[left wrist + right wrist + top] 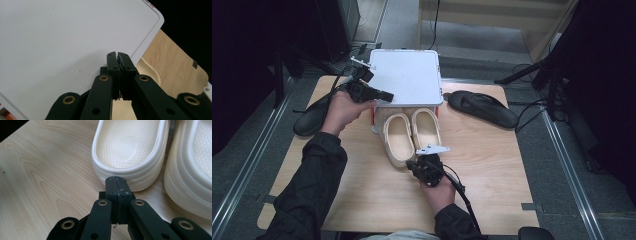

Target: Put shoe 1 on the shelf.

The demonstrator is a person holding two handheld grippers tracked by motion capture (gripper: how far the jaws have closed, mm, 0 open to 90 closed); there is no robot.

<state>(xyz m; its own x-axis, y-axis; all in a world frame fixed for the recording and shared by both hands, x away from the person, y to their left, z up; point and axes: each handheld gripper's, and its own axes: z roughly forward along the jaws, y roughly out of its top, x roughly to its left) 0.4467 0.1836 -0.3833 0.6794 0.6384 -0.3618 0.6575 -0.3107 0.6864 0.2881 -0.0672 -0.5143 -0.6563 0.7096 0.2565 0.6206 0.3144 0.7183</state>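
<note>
The right gripper (419, 163), jaws closed and empty, nudges the left cream clog's (398, 137) heel. Both clogs sit half inside the box (374, 119). The left gripper (387, 96), jaws closed on nothing, props its white lid (406, 76); pushing in and closing remain.

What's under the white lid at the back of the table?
Under the white lid, the toe ends of two cream slippers go into a box; its orange-trimmed wall shows. The toes and box interior are covered.

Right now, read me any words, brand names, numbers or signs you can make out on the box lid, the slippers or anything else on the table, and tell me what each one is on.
None can be read.
White box lid: blank; small red and blue marks at one corner, too small to read.
Cream slippers: dotted insoles, no lettering visible.
Black sandal: no print can be made out.
</note>
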